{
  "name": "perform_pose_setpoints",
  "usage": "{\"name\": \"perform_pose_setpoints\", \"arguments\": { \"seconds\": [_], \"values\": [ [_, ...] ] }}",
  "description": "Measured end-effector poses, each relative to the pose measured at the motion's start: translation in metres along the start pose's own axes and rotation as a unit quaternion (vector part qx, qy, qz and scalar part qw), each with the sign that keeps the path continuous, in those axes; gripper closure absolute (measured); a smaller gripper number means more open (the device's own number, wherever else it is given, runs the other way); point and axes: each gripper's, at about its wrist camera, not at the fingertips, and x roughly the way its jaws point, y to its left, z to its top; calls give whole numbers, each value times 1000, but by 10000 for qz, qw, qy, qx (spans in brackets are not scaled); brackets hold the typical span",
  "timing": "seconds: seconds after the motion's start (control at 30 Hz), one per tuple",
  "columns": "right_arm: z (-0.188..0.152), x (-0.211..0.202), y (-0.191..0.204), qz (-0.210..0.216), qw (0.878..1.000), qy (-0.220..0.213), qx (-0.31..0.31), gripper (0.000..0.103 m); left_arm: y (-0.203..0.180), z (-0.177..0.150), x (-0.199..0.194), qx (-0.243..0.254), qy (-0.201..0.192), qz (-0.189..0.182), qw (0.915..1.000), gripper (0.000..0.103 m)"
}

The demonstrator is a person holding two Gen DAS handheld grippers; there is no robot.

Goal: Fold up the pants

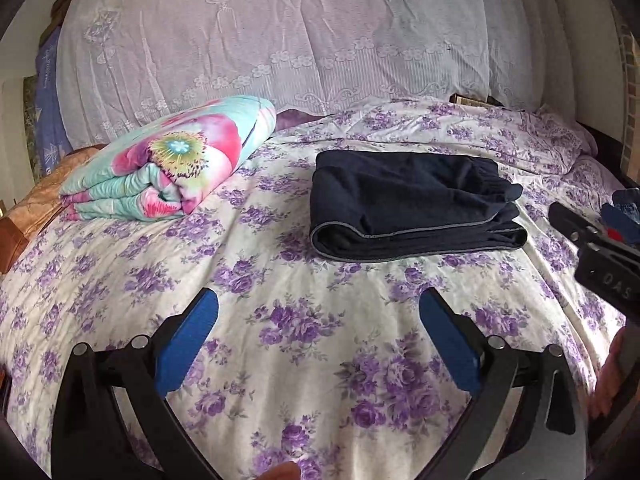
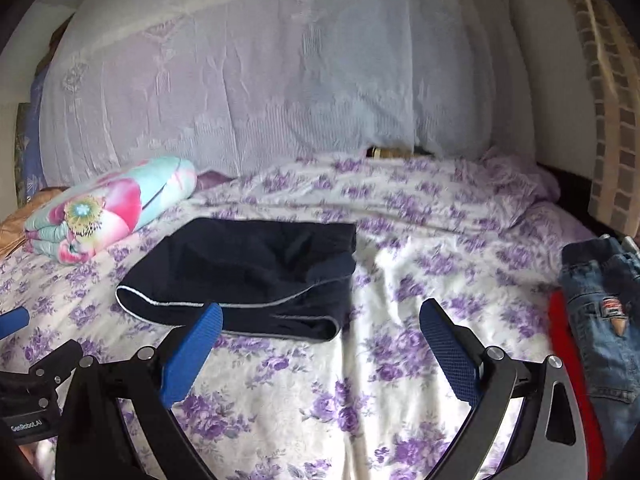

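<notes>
Pants: folded, lying ahead of both grippers, long axis crosswise.
Left gripper: spread wide, empty.
Right gripper: spread wide, empty, judged nearer.

Navy pants with grey piping lie on a white sheet scattered with purple roses. The quilt is turquoise and pink, the jeans faded blue.

The folded pants lie on the bed, near its middle. To their left, well apart, a folded quilt rests on the bed too. Behind both, a draped curtain runs along the bed's far side. To the right of the pants, at the bed's right edge, lies a pair of jeans atop another garment.
</notes>
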Motion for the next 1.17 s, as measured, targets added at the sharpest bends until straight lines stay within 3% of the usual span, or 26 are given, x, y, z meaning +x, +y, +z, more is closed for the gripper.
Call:
{"name": "perform_pose_setpoints", "arguments": {
  "seconds": [0.2,0.47,0.73,0.87,1.17],
  "values": [
    [-2,9,12,173,9996,101,-196,4,-9,5,11,189,14,-67,9998,5],
    [-2,14,30,308,9977,200,-563,4,-6,7,23,80,178,-170,9997,5],
    [-1,17,23,354,9982,284,-398,4,-4,7,13,75,-83,-228,9997,5],
    [-1,17,19,365,9985,283,-285,4,-5,6,4,141,-383,20,9992,5],
    [0,22,13,395,9983,392,-190,4,2,7,18,-31,28,-139,9999,5]
  ]
}}
